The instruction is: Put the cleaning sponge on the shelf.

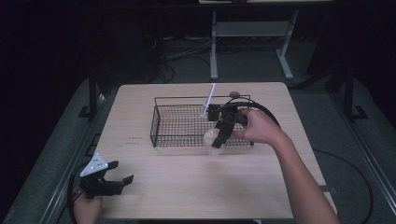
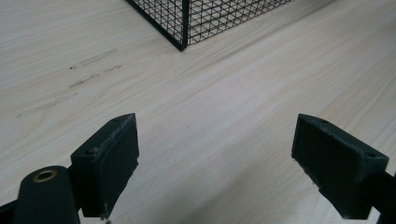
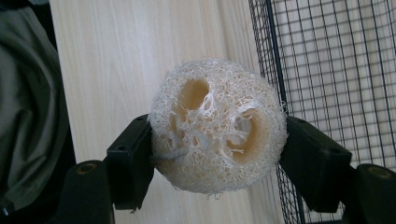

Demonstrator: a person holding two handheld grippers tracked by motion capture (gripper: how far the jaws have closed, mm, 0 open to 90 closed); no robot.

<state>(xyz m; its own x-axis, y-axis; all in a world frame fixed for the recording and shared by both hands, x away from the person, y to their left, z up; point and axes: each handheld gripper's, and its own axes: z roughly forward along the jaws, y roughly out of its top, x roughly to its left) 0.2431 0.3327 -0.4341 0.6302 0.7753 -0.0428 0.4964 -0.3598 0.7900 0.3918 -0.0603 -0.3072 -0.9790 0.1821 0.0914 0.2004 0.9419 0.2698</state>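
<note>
Hand-held gripper (image 3: 217,154) hiding loofah's (image 3: 217,123) sides

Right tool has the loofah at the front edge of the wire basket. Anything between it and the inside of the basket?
Only the basket's near wire wall. The right tool grips the loofah at that wall, by the top rim. The mesh floor looks bare apart from a white stick leaning in the far corner.

Wire basket (image 1: 180,122) mid-desk, walls blocking side entry, open top, bare desk (image 1: 196,182) in front, left gripper (image 1: 122,171) near front-left corner.
</note>
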